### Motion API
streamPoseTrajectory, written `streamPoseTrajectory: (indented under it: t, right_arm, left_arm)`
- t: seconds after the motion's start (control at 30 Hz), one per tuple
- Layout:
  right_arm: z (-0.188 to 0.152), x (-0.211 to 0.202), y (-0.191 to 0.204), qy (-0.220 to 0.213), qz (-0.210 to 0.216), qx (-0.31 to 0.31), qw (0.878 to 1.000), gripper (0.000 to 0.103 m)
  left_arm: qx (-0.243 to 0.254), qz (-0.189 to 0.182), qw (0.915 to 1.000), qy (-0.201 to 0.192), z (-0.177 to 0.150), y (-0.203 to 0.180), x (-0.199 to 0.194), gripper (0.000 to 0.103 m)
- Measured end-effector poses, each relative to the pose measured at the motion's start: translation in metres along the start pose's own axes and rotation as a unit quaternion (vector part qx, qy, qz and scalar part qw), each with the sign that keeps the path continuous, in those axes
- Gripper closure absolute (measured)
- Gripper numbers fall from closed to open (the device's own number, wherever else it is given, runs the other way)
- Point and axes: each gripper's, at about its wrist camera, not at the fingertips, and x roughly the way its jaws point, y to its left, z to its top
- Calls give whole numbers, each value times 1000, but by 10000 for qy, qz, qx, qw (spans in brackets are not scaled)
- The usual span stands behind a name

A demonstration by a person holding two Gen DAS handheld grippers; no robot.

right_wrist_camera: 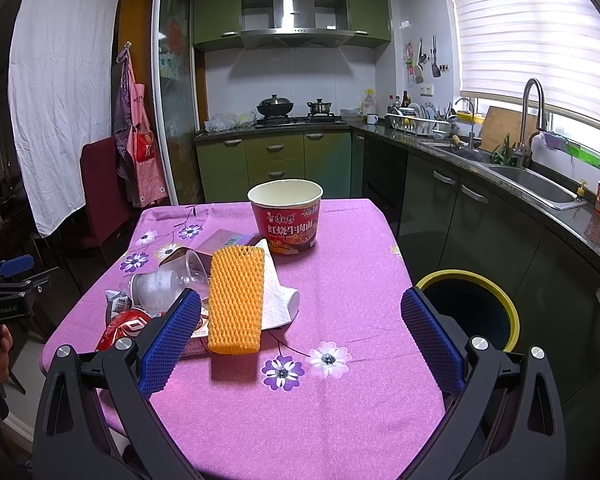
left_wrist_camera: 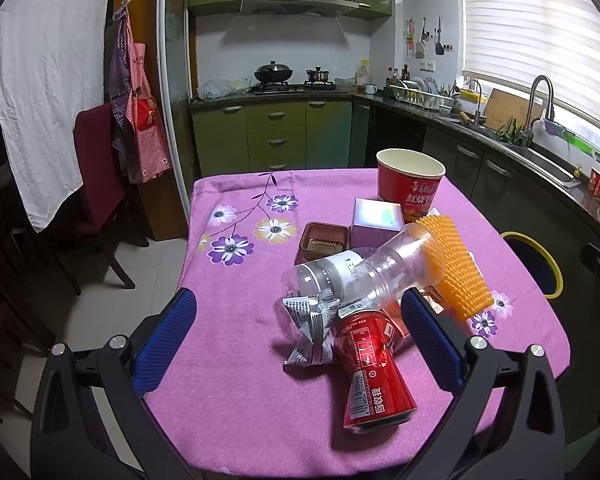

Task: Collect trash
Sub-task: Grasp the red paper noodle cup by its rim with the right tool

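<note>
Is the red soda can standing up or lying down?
Lying down: the red soda can rests on its side on the tablecloth.

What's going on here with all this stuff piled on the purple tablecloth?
A person holds a two-finger gripper in each hand and is about to clear trash. Both the left gripper and the right gripper are open and hold nothing. On the table lie a red can, a clear plastic bottle, an orange foam sleeve, a crumpled wrapper and a noodle cup. A yellow-rimmed bin waits beside the table.
</note>
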Motion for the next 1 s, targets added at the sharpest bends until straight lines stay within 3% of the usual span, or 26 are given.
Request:
streamPoseTrajectory:
  t: [0.23, 0.47, 0.7, 0.83, 0.9, 1.0]
  right_arm:
    - [7, 27, -5, 239, -60, -138, 9996, 4]
    - [57, 70, -16, 451, 190, -392, 9980, 4]
    - [147, 162, -34, 1284, 561, -304, 9897, 4]
    - [185, 243, -44, 2008, 651, -109, 9774, 5]
    - [195, 280, -50, 2404, 720, 55, 9680, 7]
    - [201, 340, -60, 3063, 601, 241, 9497, 22]
  left_arm:
    - [-204, -101, 9996, 180, 13, 12, 20, 6]
    - [-202, -92, 9996, 164, 63, 32, 64, 6]
    - [-27, -55, 9992, 384, 120, 34, 145, 6]
    - [31, 18, 9989, 460, 142, 29, 197, 6]
    - [37, 61, 9989, 466, 148, 26, 219, 6]
    - [5, 28, 9989, 472, 151, 24, 241, 6]
